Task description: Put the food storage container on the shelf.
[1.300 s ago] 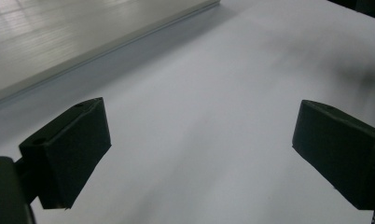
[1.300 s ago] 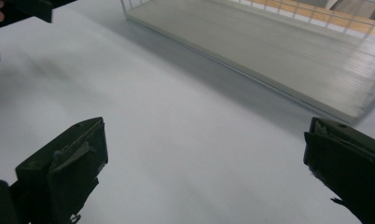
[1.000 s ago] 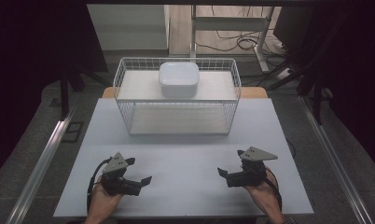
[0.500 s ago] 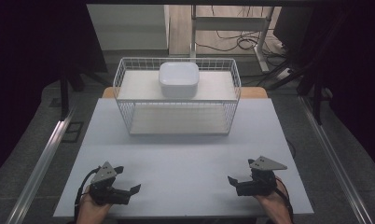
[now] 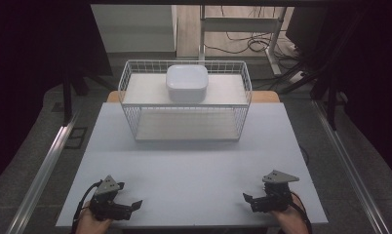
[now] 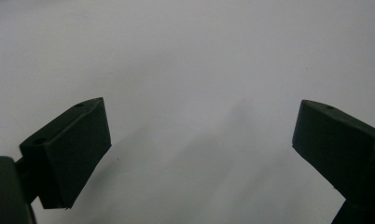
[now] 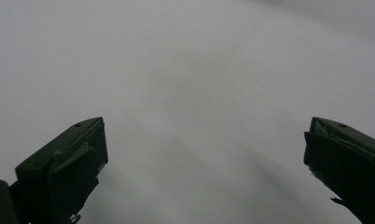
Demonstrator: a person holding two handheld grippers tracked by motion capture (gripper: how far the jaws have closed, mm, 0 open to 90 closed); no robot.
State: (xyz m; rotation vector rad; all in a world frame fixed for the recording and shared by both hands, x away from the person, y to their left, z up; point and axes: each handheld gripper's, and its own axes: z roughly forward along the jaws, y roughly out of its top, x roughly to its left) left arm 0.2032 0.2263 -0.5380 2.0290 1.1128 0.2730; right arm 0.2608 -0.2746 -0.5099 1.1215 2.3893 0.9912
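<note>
At table's [image 5: 194, 161] near edge: left gripper [image 5: 131, 204] and right gripper [image 5: 248, 198], well apart, tips pointing inward. Both jaws spread wide, nothing held, bare tabletop between them. Bowl [image 5: 186, 83] upside down on top shelf of wire rack [image 5: 135, 122], far side, well away from both.

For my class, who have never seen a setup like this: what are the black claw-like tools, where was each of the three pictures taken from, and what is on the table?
A person sits at a white table and holds a hand tool in each hand: the left gripper and the right gripper, each with two black jaws. The wide picture comes from a camera fixed above the table. The other two come from small cameras riding on the grippers, looking along their own jaws at the bare tabletop. In both, the jaws stand wide apart and hold nothing. At the far side of the table stands a white wire basket, and a white, rounded-square container sits on top of it. Neither gripper touches them.
</note>
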